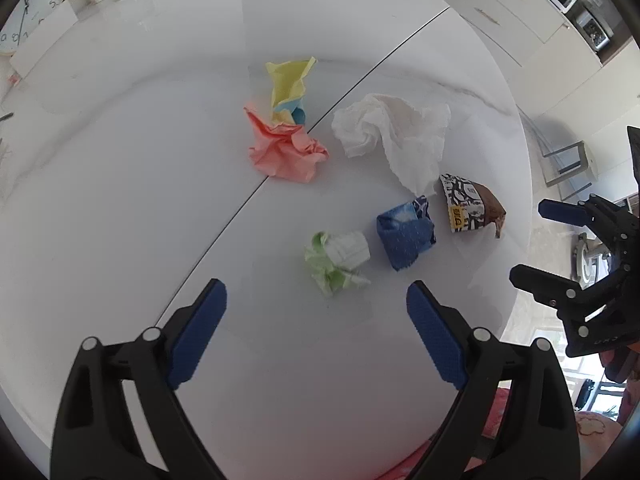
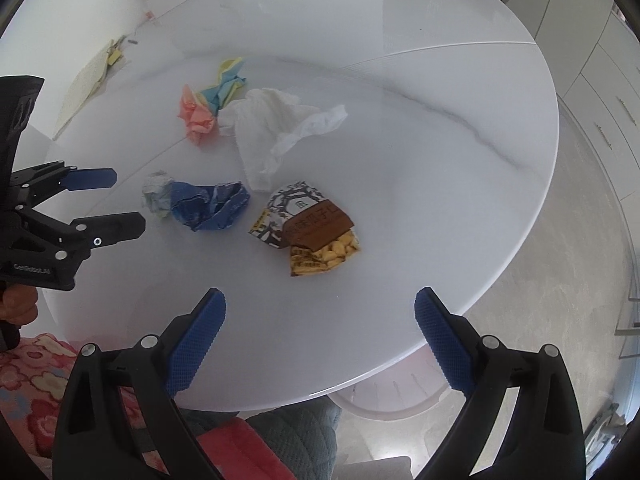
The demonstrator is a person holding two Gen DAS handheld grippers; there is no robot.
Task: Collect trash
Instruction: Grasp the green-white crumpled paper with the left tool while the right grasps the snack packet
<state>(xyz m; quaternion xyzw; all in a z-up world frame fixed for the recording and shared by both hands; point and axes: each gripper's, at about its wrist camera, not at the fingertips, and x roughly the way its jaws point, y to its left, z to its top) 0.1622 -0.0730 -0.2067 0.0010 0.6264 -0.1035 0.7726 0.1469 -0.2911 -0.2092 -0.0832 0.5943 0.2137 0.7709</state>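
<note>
In the right wrist view, the green paper wad [image 2: 157, 199] ahead-left of the gripper is partly hidden behind the blue wrapper [image 2: 209, 205]. The clock [image 1: 28, 8], far ahead-left of the left gripper, is cut off by the picture's edge. The snack packet [image 2: 306, 228] carries print too small to read.
</note>
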